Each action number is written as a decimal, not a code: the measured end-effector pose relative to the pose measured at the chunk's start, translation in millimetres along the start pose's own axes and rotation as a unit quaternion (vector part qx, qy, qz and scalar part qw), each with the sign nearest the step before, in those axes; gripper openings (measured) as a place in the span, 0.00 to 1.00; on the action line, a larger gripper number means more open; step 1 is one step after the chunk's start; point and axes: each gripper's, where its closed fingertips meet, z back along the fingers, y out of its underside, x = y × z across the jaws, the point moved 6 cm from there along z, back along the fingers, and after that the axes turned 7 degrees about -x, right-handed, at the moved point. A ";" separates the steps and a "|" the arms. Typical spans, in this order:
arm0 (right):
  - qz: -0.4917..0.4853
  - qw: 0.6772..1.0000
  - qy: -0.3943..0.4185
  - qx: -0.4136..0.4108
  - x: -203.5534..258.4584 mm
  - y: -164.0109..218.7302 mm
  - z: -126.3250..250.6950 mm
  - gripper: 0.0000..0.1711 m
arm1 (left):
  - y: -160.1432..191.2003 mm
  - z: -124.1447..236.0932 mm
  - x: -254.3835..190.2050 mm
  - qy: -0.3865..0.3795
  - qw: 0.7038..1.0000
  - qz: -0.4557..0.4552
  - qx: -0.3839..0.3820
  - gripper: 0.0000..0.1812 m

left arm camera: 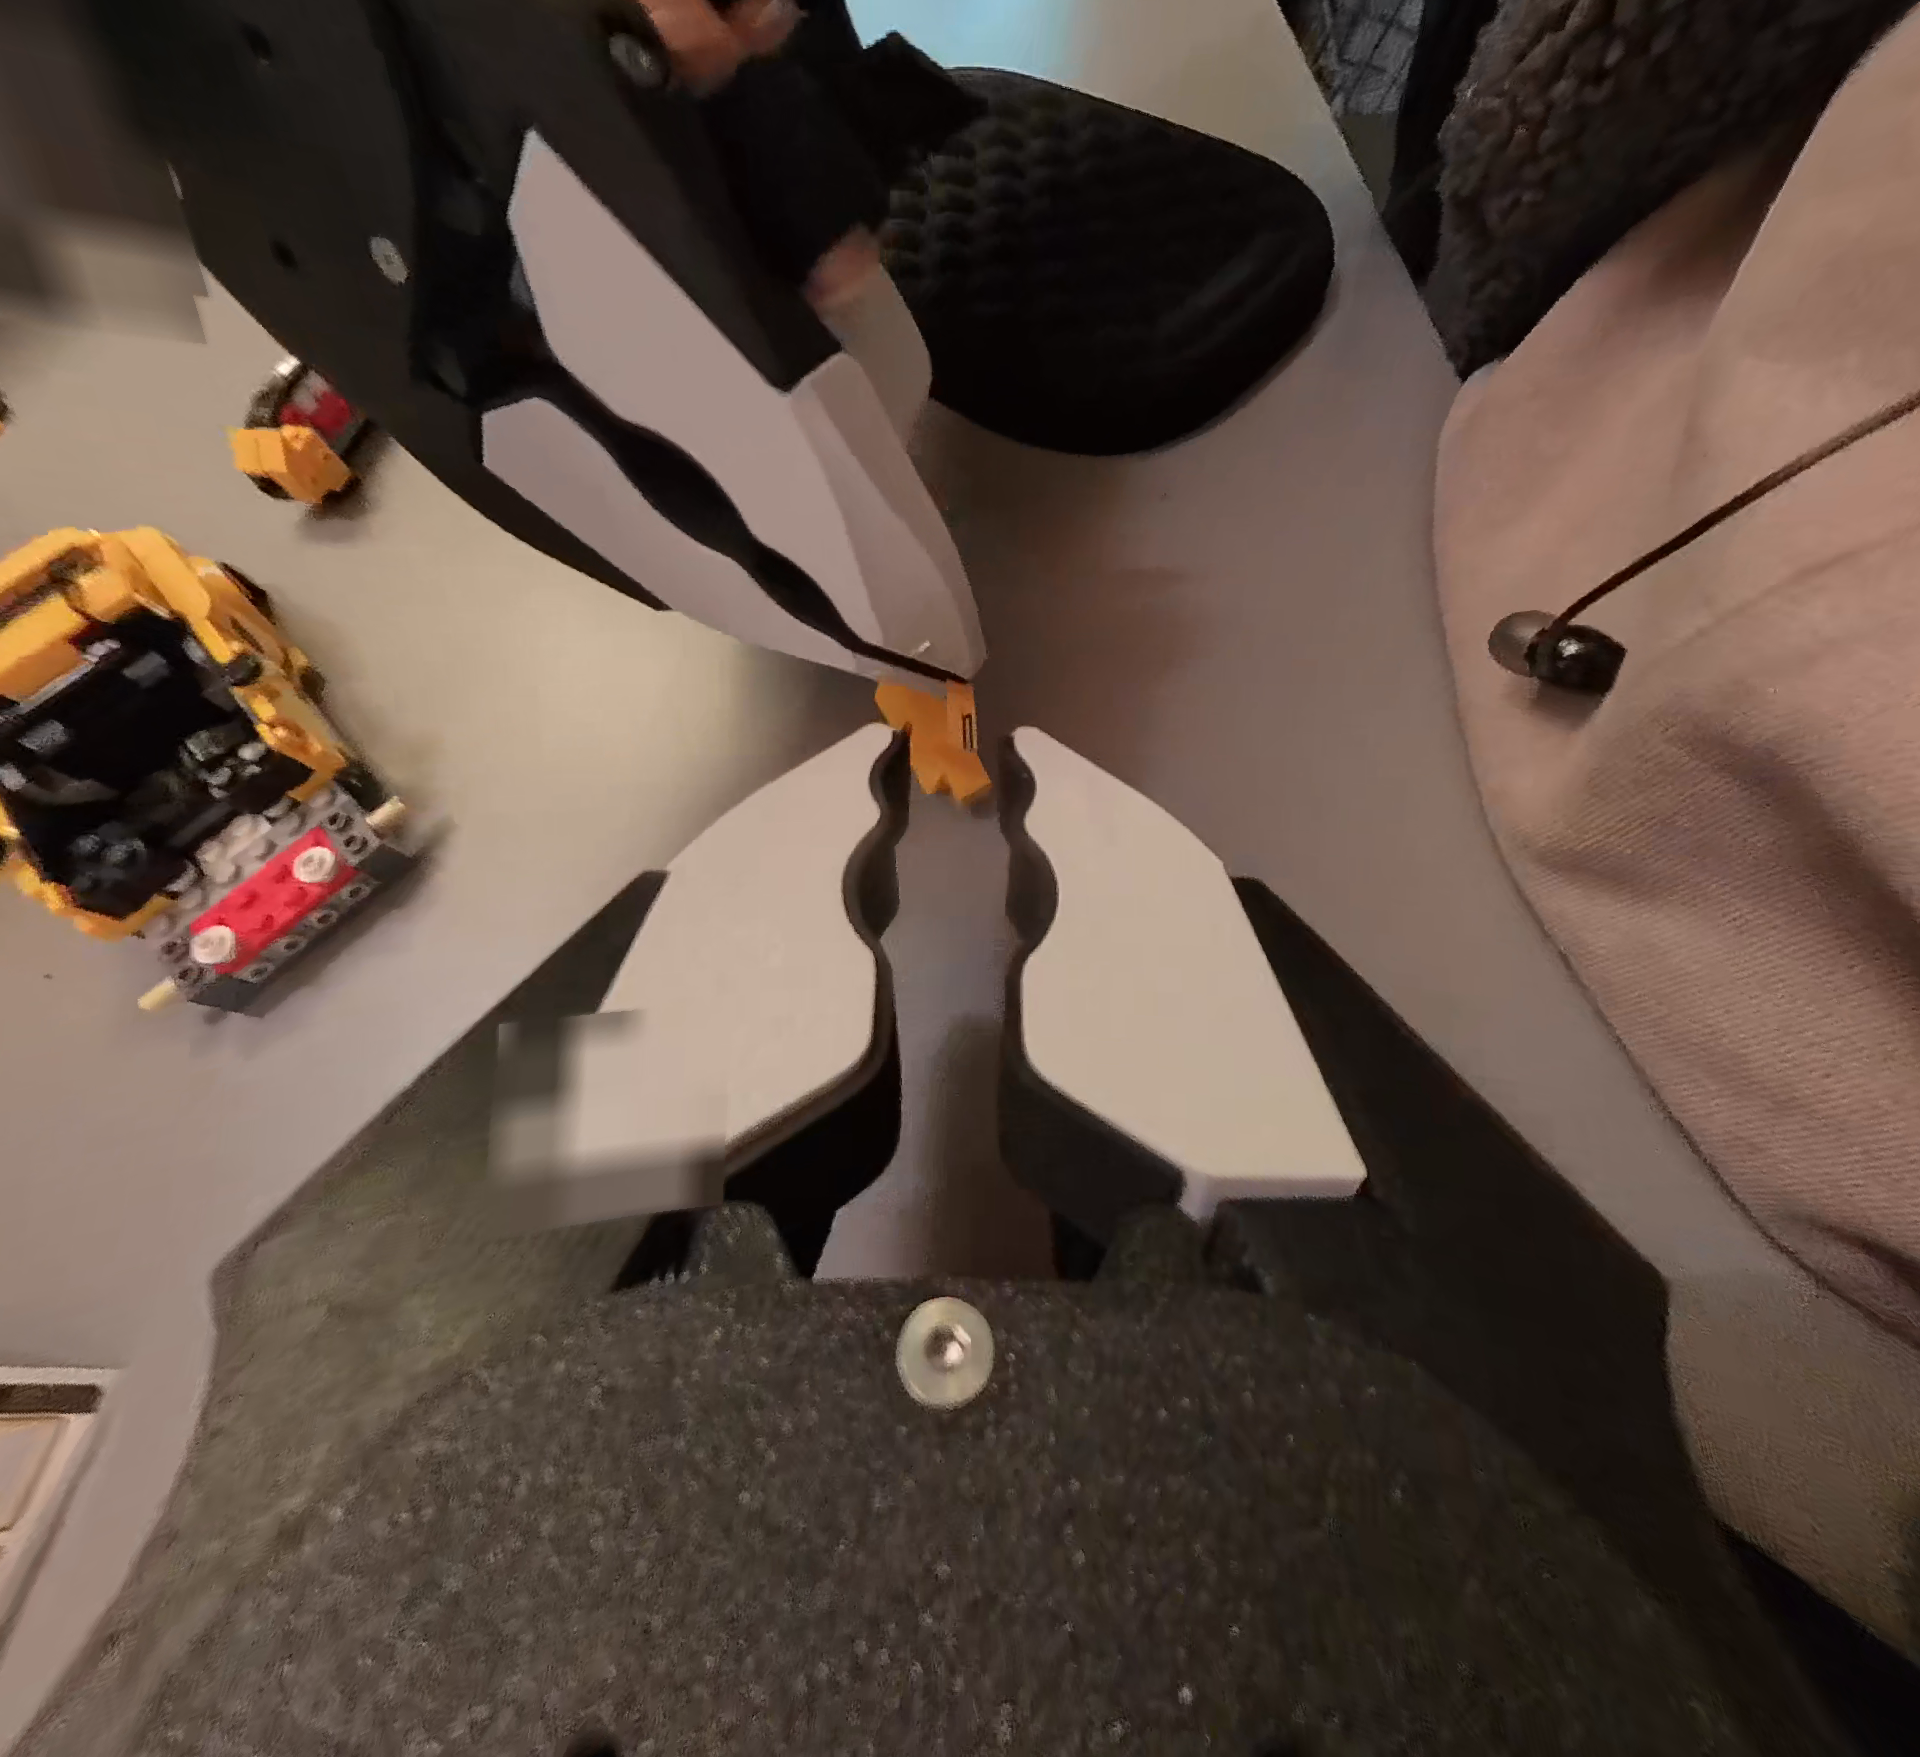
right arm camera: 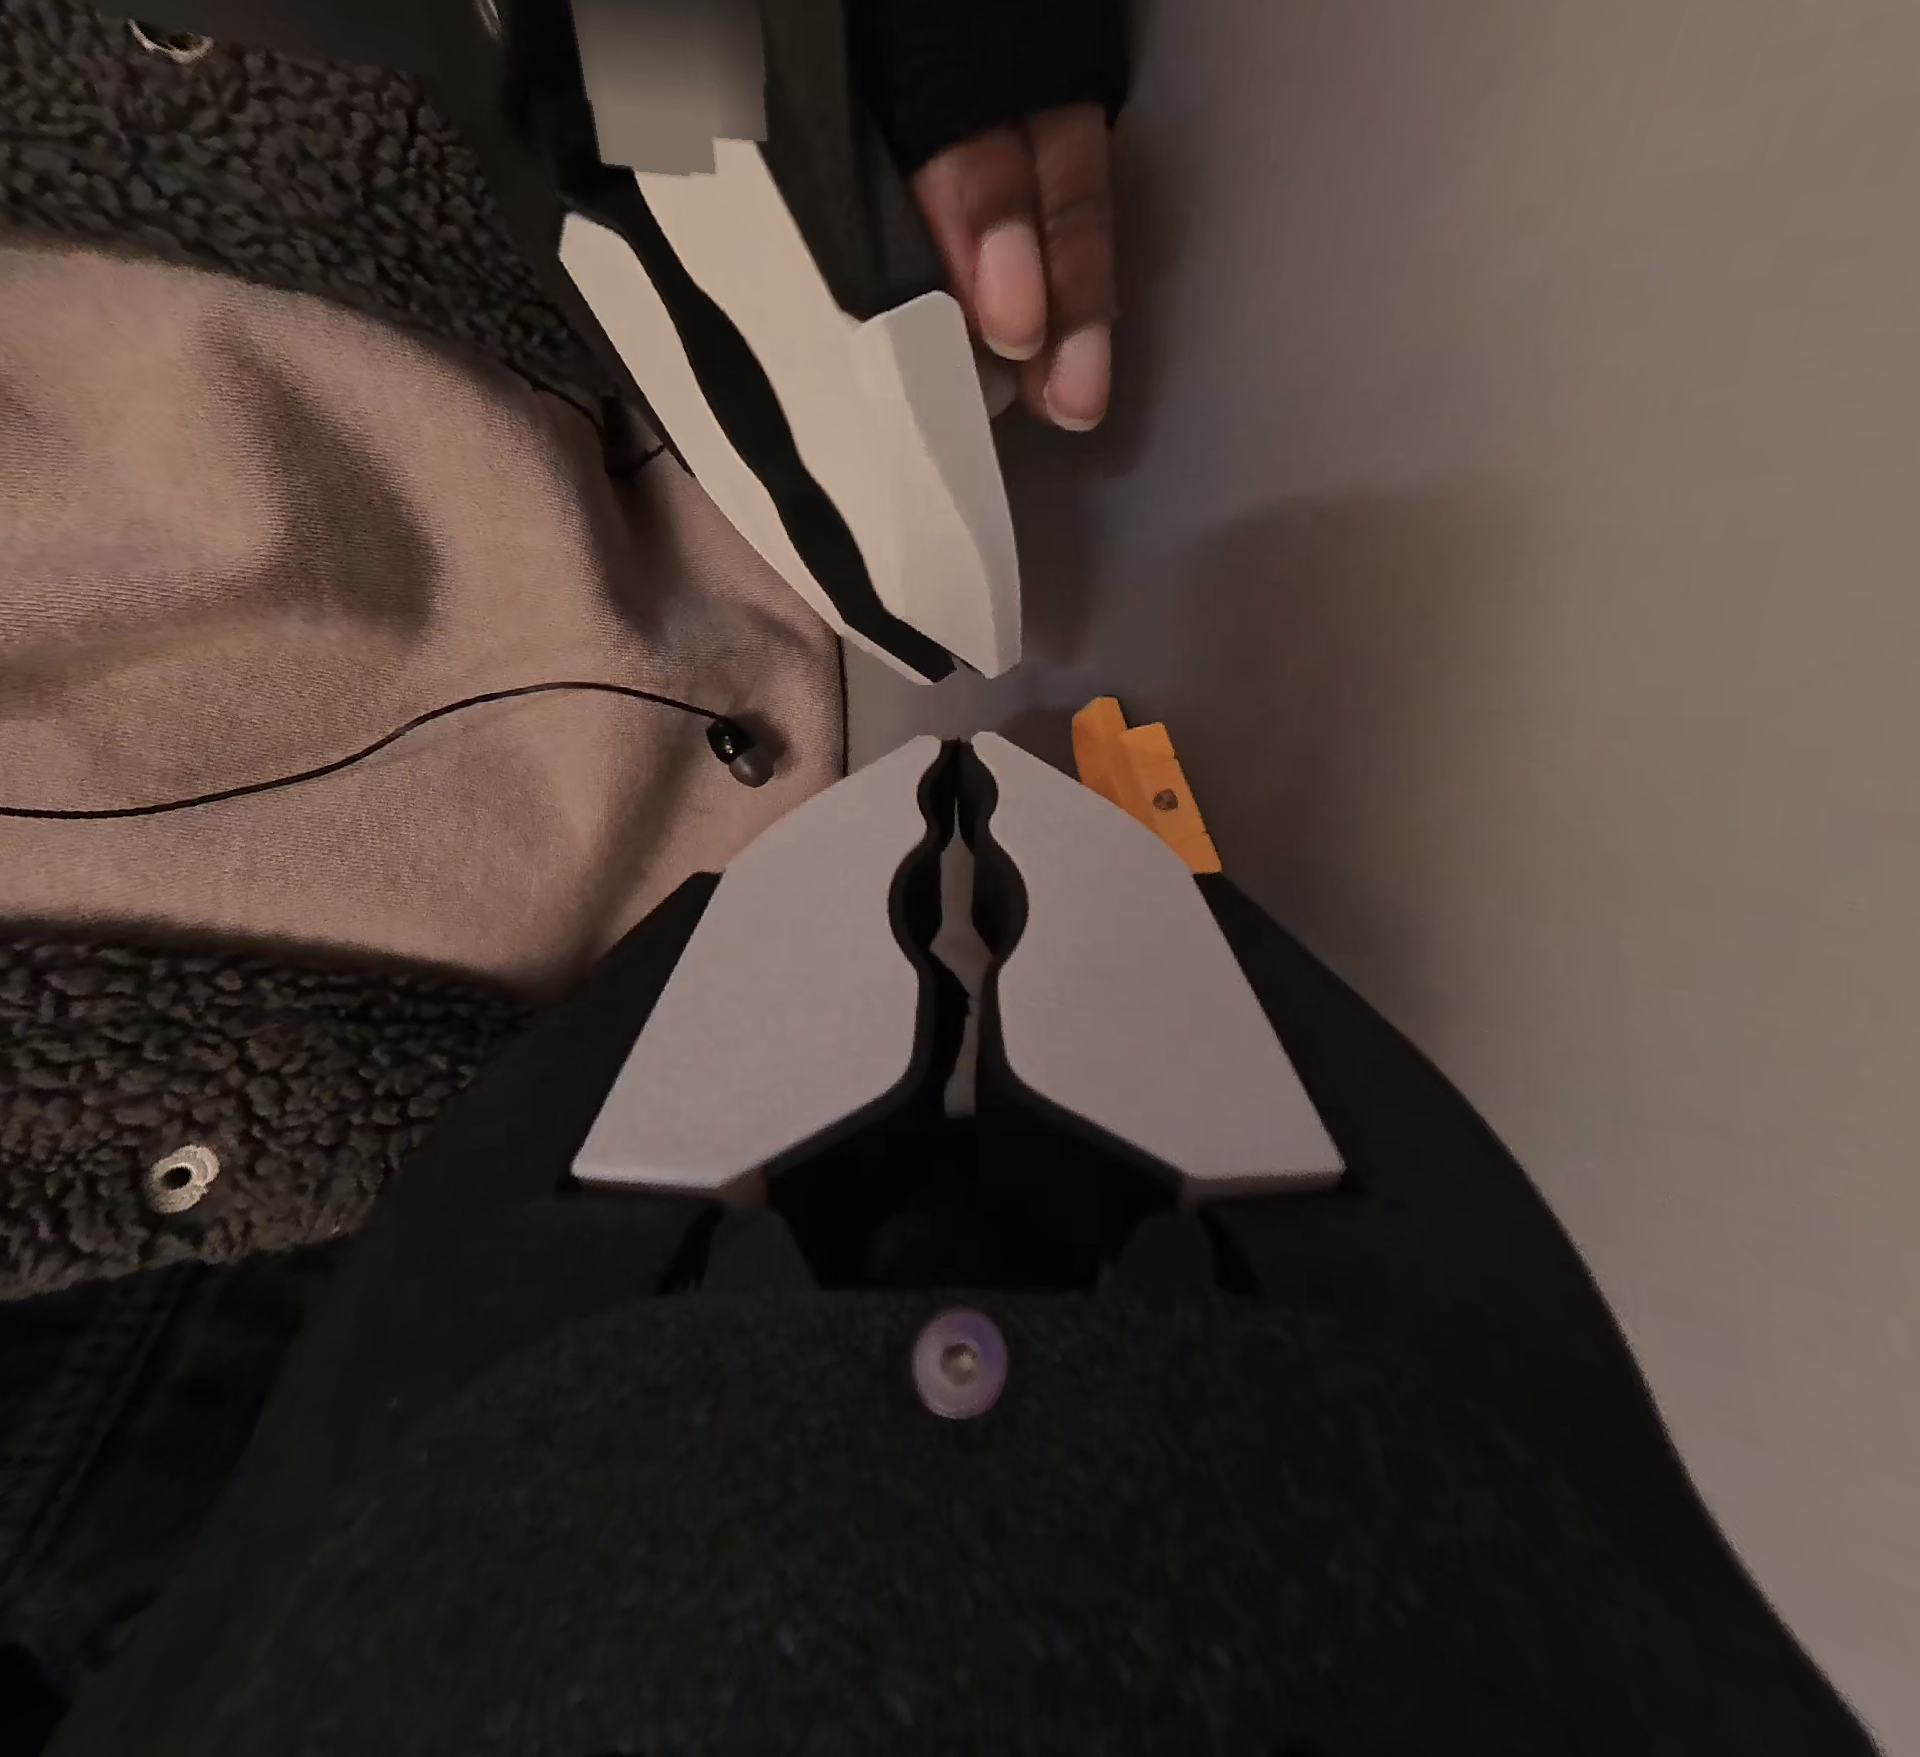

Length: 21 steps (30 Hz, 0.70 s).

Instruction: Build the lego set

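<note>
You are working over a grey table (left arm camera: 582, 731), and the small orange lego piece (left arm camera: 940, 741) is the thing to steer by. In the left wrist view it is sitting right at the tips of your left gripper (left arm camera: 948, 751), whose fingers are standing a little apart with the piece in the mouth of the gap; whether they are actually pinching it, I cannot tell.

Your right gripper (left arm camera: 961, 668) is coming in from above the orange piece, its fingers pressed together with only a thin dark seam between them, and its tip is touching or nearly touching the piece's top edge. In the right wrist view, that same gripper (right arm camera: 954, 751) is showing its fingers closed on nothing, with the orange piece (right arm camera: 1143, 788) lying just beside its right fingertip. Your left gripper (right arm camera: 982, 668) is appearing there tip to tip, just above the piece.

Well to the left of the orange piece, the partly built yellow and black lego vehicle (left arm camera: 156, 731) is resting on the table with its red and grey base turned toward the camera. Above it, a smaller yellow sub-assembly (left arm camera: 296, 455) is lying apart. To the right of the orange piece, your beige garment (left arm camera: 1704, 772) is filling the frame, with a dark cord and earbud (left arm camera: 1558, 653) hanging across it.
</note>
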 end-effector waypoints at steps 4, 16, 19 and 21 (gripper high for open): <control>-0.007 1.000 -0.014 -0.016 0.7 0.2 2.1 0.00 | -4.6 0.0 -1.7 -0.027 0.998 -0.051 -0.002 0.08; -0.015 0.999 -0.032 -0.031 0.5 0.7 2.5 0.00 | -6.4 -2.2 -6.0 -0.043 0.994 -0.097 0.007 0.03; -0.016 0.999 -0.033 -0.033 0.1 1.0 2.6 0.00 | -6.2 -2.4 -5.6 -0.046 0.994 -0.098 0.009 0.03; -0.016 0.999 -0.034 -0.034 0.1 1.0 2.5 0.00 | -6.0 -2.5 -5.4 -0.047 0.994 -0.095 0.010 0.02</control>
